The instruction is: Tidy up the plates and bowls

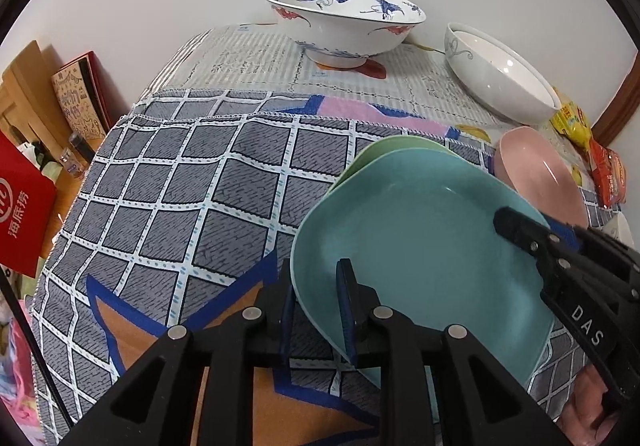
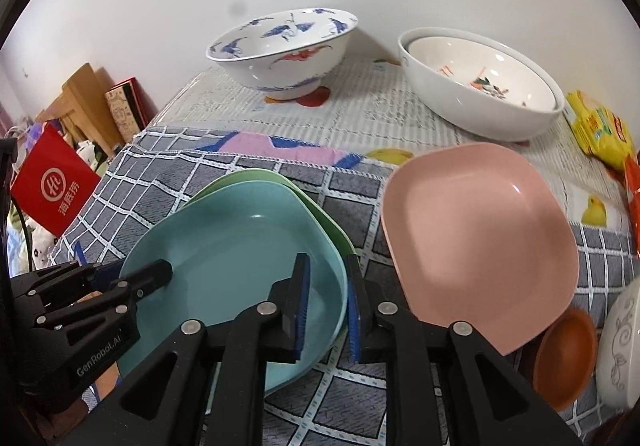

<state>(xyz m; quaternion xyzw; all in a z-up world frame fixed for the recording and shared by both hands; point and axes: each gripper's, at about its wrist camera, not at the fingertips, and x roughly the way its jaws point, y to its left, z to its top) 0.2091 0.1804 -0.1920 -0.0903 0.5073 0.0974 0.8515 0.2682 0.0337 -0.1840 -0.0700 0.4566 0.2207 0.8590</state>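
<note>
A teal plate lies on top of a green plate on the checked cloth. My left gripper straddles the teal plate's left rim, one finger on each side, jaws narrowly apart. My right gripper straddles the plates' right rim the same way; it also shows in the left wrist view. A pink plate lies to the right.
A blue-crane bowl and nested white bowls stand at the back by the wall. A small brown bowl and a white patterned bowl sit near right. Snack packets lie far right. The table's left edge drops off.
</note>
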